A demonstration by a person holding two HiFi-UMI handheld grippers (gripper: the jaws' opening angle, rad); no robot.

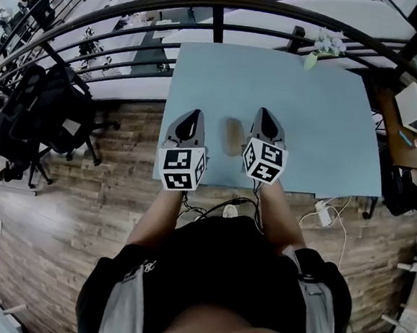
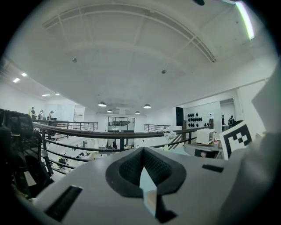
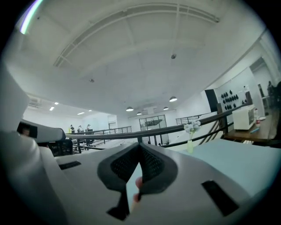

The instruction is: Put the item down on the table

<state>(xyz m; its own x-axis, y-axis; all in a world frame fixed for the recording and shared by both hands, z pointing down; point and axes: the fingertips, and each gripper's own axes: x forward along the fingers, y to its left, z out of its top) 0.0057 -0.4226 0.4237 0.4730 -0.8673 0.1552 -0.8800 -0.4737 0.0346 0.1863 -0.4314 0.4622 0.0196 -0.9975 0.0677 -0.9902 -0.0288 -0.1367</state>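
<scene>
A tan oblong item [image 1: 233, 137] lies flat on the light blue table [image 1: 321, 121], near its front edge. My two grippers flank it, neither touching it. The left gripper [image 1: 196, 114] rests to its left with its jaws together and nothing between them; in the left gripper view [image 2: 141, 151] the tips meet. To the item's right, the right gripper [image 1: 263, 112] is also closed and holds nothing. In the right gripper view [image 3: 139, 147] the tips meet, and a pinkish patch shows through the slit lower down; what it is I cannot tell.
A dark railing [image 1: 219, 11] runs behind the table. A small vase of white flowers [image 1: 326, 45] stands at the back right corner. Black office chairs [image 1: 31, 121] stand at the left. Cables and a power strip [image 1: 322, 213] lie on the wooden floor by the front edge.
</scene>
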